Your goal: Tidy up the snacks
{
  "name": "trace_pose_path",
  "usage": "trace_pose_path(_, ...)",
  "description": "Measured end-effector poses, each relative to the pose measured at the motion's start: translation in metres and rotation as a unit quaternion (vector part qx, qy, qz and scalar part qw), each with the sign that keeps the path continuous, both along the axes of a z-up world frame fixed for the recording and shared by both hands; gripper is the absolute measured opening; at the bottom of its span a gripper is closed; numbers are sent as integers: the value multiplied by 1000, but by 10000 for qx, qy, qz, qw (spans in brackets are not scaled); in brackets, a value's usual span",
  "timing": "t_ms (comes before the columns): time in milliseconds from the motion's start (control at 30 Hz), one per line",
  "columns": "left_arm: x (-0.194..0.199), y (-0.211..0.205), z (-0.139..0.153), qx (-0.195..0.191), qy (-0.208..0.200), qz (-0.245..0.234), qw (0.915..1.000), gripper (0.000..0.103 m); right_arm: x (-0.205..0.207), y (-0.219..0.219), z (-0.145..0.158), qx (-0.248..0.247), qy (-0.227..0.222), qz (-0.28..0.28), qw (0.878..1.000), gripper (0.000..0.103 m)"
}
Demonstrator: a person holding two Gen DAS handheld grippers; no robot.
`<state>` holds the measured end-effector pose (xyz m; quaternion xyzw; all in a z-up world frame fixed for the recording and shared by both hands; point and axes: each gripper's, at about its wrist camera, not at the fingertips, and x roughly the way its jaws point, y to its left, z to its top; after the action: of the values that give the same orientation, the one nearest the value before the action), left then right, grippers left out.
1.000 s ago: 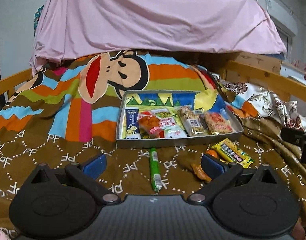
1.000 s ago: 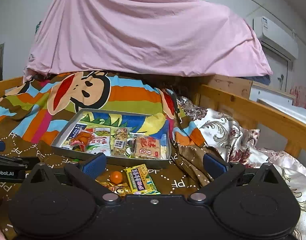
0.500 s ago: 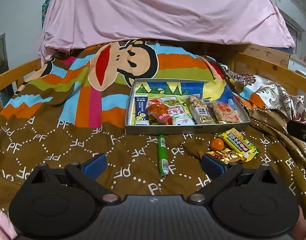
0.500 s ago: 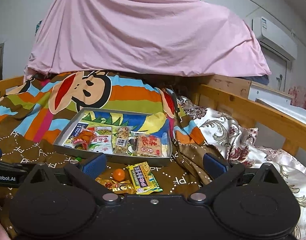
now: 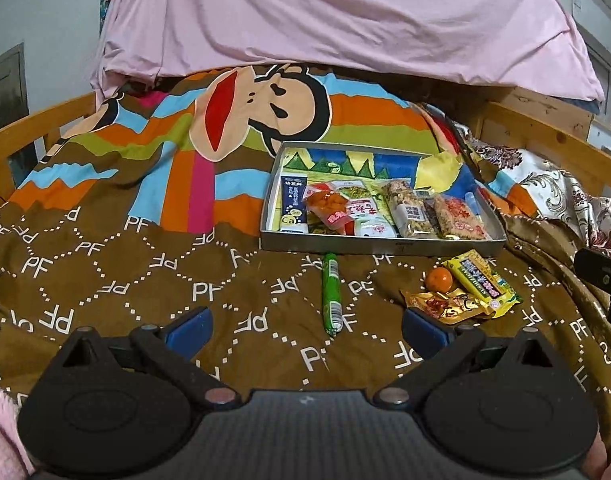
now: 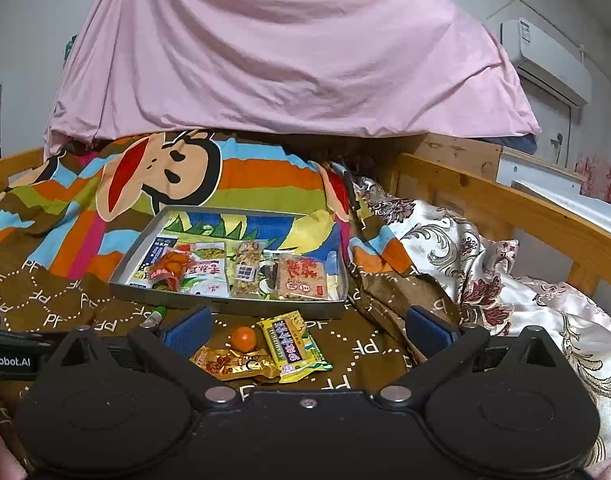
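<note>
Grey tray (image 5: pixel 379 245) holds sorted packets; I keep both tongs (image 5: pixel 305 326) (image 6: pixel 307 326) spread apart, empty, facing loose snacks (image 6: pixel 265 350) just before it.

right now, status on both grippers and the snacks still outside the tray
Left gripper open, empty. Right gripper open, empty. Green stick, orange ball, gold packet, yellow packet on blanket before the tray. Nothing blocking.
</note>
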<state>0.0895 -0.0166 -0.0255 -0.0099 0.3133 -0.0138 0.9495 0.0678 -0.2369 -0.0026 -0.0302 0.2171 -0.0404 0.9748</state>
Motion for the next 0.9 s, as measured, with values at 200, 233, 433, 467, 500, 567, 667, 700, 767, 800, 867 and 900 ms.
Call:
trace_pose_path(200, 2, 6, -1, -137, 80, 153, 9998, 102, 6, 7, -5, -154, 270, 119, 9994, 102)
trace_pose_path(233, 3, 7, -1, -155, 110, 177, 9997, 102, 8, 8, -6, -178, 332, 176, 9991, 102)
trace_pose_path(433, 20, 11, -6, -260, 337, 276, 9987, 102, 24, 17, -16, -277, 768, 498, 9954, 102)
trace_pose_path(467, 25, 11, -8, -292, 394, 312, 9983, 102, 28, 17, -18, -273, 819, 531, 9949, 102)
trace_pose_path(500, 30, 12, -9, -320, 434, 344, 9980, 102, 31, 17, -19, -271, 860, 559, 9944, 102)
trace_pose_path(567, 40, 14, -13, -395, 494, 423, 9971, 102, 39, 16, -22, -294, 934, 600, 9934, 102)
trace_pose_path(667, 55, 15, -20, -485, 555, 533, 9959, 102, 51, 14, -25, -419, 1017, 679, 9916, 102)
trace_pose_path(700, 60, 15, -23, -491, 591, 560, 9955, 102, 55, 13, -27, -464, 1049, 701, 9909, 102)
trace_pose_path(767, 70, 13, -28, -487, 645, 596, 9949, 102, 63, 10, -29, -520, 1139, 755, 9893, 102)
trace_pose_path(800, 74, 13, -29, -482, 664, 620, 9947, 102, 67, 8, -30, -535, 1178, 780, 9885, 102)
trace_pose_path(867, 81, 11, -33, -490, 703, 684, 9940, 102, 74, 3, -33, -577, 1260, 835, 9868, 102)
trace_pose_path(900, 84, 11, -35, -509, 723, 709, 9935, 102, 78, 1, -34, -602, 1296, 857, 9860, 102)
